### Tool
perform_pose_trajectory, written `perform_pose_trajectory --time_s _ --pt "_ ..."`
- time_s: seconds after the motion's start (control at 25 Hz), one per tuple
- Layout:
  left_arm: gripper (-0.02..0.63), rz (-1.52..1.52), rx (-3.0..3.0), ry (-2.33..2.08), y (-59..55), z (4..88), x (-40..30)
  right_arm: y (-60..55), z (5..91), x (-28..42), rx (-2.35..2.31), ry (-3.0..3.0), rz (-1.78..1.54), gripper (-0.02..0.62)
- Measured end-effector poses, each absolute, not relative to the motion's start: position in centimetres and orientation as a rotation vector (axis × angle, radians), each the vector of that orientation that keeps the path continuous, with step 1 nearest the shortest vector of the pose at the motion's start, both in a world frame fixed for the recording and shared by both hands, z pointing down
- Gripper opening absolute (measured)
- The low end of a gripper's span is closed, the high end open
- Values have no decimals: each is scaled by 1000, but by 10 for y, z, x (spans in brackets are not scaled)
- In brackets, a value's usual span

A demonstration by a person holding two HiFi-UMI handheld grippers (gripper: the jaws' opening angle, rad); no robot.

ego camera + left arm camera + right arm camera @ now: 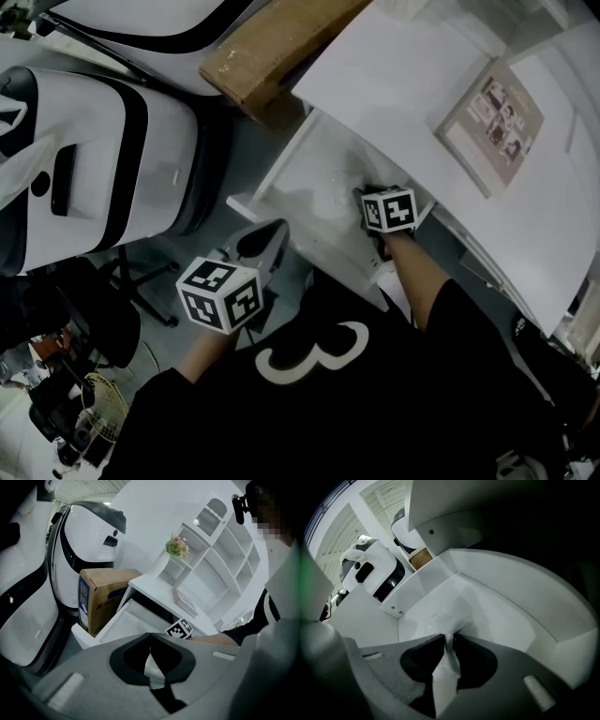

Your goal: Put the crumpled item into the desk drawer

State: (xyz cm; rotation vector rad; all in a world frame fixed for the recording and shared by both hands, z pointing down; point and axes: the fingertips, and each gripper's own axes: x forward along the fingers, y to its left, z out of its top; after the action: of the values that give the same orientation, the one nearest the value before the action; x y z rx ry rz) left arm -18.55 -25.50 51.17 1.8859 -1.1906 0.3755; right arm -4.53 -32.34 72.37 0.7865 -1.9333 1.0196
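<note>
The desk drawer is pulled out below the white desk top. My right gripper reaches down into it. In the right gripper view its jaws are closed on a crumpled white item, which runs between the pads and bulges out past the tips just above the drawer floor. My left gripper hangs outside the drawer's front corner, shut with nothing in it. In the left gripper view its tips meet, and the open drawer lies beyond them.
A cardboard box stands on the floor beside the drawer's far end. A large white machine body fills the left. A flat book lies on the desk. A white shelf unit with flowers stands behind the desk.
</note>
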Motion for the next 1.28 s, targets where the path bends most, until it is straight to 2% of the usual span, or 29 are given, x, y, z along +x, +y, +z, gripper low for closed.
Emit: perform_pose_trajectory --time_s 0.24,0.44,0.6,1.12,1.28 --pt "11 373 1888 -1197 -256 510 -188 -323 723 -47 780 -1933 1043 120" --pt "11 368 1896 -1201 -254 507 -187 -322 719 -48 772 -1938 1031 196" --pt "11 359 1908 -1195 -250 503 -184 -321 707 -47 795 -1954 1022 212" --pt "11 319 2007 -1156 -224 471 -165 -303 594 -27 944 -2169 973 212" --pt "11 294 2061 -1143 -220 457 -157 -293 540 -23 984 -2295 926 177"
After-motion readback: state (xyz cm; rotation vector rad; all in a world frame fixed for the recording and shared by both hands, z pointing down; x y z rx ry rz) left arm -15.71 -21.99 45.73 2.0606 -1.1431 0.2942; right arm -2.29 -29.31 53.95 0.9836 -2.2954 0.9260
